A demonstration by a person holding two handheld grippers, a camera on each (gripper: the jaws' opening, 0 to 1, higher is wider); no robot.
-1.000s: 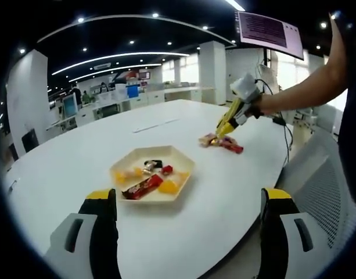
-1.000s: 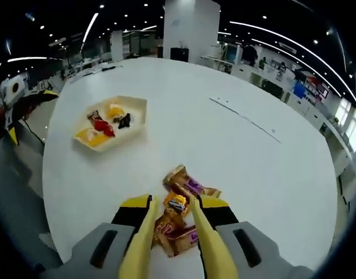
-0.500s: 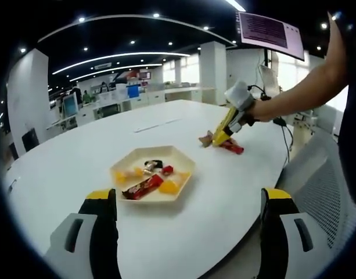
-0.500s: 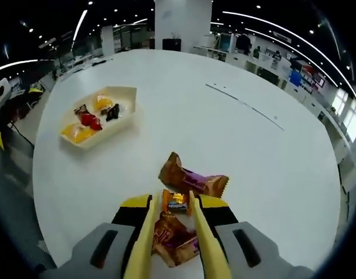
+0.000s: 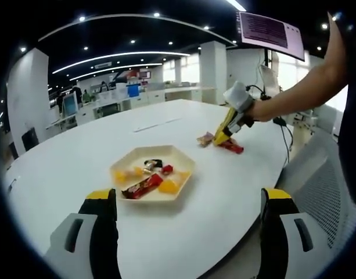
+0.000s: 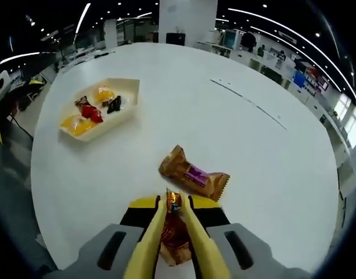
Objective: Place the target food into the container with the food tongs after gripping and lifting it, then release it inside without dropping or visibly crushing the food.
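Right gripper (image 6: 173, 216) with yellow tongs (image 6: 189, 244) pinching crinkled brown candy (image 6: 175, 229). Left gripper (image 5: 189, 232) wide. Hexagonal cream tray (image 5: 183, 158) on smooth white table (image 5: 79, 157).

Left gripper (image 5: 189, 232): grey housings, black jaws capped yellow. Right gripper (image 6: 173, 212): grey body, yellow-topped black jaws carrying slim yellow tongs (image 6: 192, 250).

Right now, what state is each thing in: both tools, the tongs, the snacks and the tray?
Right tool: shut on the tongs.
Tongs: closed on an orange-wrapped snack.
Gold-wrapped snack: lying flat on the table, untouched.
Tray: flat on the table, holding several wrapped snacks.
Left tool: open, holding nothing.
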